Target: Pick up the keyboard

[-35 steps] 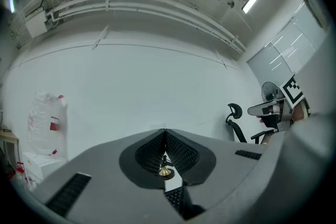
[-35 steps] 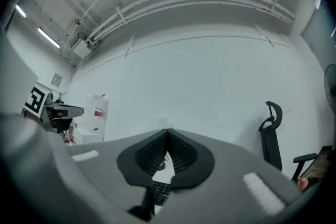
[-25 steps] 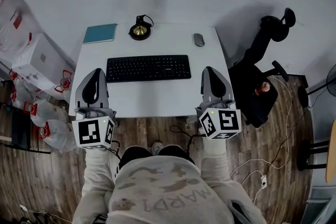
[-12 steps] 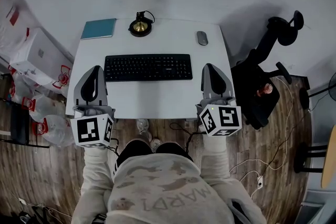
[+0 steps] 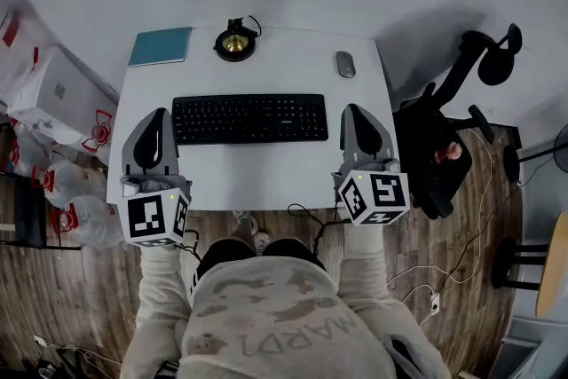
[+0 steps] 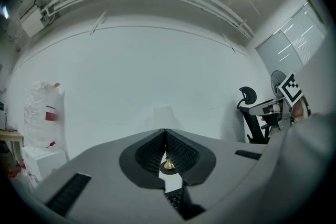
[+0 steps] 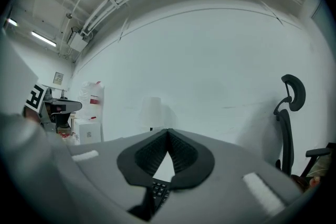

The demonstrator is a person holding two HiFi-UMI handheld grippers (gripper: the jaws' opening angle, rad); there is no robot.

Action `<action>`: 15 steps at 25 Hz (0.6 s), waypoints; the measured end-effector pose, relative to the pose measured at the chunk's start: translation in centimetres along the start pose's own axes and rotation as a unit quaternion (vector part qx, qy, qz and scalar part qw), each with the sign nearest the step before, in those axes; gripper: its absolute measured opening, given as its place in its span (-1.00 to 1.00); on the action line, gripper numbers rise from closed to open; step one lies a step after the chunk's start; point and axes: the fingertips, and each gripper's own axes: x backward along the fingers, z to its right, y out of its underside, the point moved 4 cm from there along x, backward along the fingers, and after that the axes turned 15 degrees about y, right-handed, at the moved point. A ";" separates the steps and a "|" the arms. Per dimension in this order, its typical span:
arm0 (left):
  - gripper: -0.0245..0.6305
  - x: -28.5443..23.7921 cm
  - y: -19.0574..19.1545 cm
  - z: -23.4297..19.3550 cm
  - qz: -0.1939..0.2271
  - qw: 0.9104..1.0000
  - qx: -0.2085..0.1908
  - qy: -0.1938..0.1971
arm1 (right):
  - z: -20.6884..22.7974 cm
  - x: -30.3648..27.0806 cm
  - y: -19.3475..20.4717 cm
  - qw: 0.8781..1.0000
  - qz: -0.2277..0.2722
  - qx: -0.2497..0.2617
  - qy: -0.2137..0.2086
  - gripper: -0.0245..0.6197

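Black keyboard (image 5: 249,118) centred on white surface (image 5: 266,173), bare margin along the near edge and past both ends. Left gripper (image 5: 160,116) and right gripper (image 5: 356,113) flanking it without contact; both sets of jaws closed, empty.

My right tool (image 7: 168,132) faces a white wall (image 7: 210,60), jaws closed tip to tip with nothing held. Just below the tool's tips, the gap shows bare desk (image 7: 166,168) and keyboard (image 7: 156,191) keys. Right of the tool stands a black office chair (image 7: 287,128); left of it, a white bag (image 7: 93,98).
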 end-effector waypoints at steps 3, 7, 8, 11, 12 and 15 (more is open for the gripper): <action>-0.91 -1.3 1.0 -1.0 -0.010 1.000 0.005 0.000 | 0.0 -1.7 1.0 1.000 -0.015 0.003 0.001 -0.89; -0.91 -2.7 2.6 -2.3 -0.025 1.000 0.014 -0.001 | -0.2 -3.7 2.6 0.999 -0.036 0.004 0.004 -0.89; -0.91 -2.9 3.1 -2.6 -0.031 0.999 0.017 -0.001 | -0.3 -4.0 3.1 0.999 -0.042 0.004 0.005 -0.89; -0.91 -3.6 4.9 -3.4 -0.050 0.998 0.030 -0.003 | -0.5 -4.9 4.7 0.998 -0.062 0.006 0.005 -0.89; -0.91 -3.9 5.5 -3.6 -0.056 0.998 0.035 -0.002 | -0.5 -5.3 5.2 0.998 -0.069 0.007 0.005 -0.89; -0.91 -4.9 7.1 -4.4 -0.079 0.996 0.043 0.001 | -0.7 -6.5 6.5 0.996 -0.088 0.008 0.006 -0.89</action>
